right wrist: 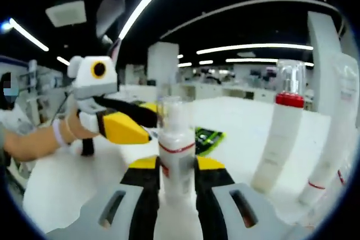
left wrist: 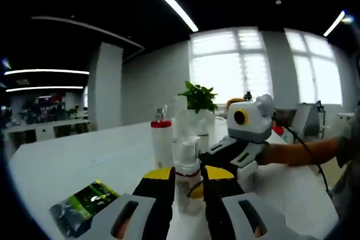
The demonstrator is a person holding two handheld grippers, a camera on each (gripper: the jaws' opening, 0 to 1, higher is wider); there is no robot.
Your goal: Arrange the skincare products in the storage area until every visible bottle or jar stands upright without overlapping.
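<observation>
- Yellow-tipped black jaws of the left gripper (left wrist: 188,186) rise from the bottom of the left gripper view, set narrow on a small white pump bottle (left wrist: 187,164) that stands upright on the white table (left wrist: 84,161).
- In the right gripper view, the right gripper (right wrist: 176,181) has its jaws closed on the sides of the same bottle (right wrist: 176,155), which carries a clear cap and a thin red band.
- Both grippers meet at this bottle from opposite sides; each appears in the other's view, the right one (left wrist: 236,158) entering from the right, the left one (right wrist: 121,127) from the left.
- A hand (right wrist: 76,125) with a band at the wrist grips the left gripper's handle; the forearm runs off to the left, roughly level.
- A green-and-black packet (left wrist: 81,206) lies flat on the table, near the left jaw.
- Just behind the held bottle stands a taller white bottle (left wrist: 162,141) with a red collar and clear cap, upright.
- Further white bottles (right wrist: 332,155) stand beside it at the right edge of the right gripper view, apparently leaning; lens distortion prevents a firm reading.
- A potted plant (left wrist: 198,102) stands farther back on the table.
- Windows (left wrist: 264,66) fill the far wall.
</observation>
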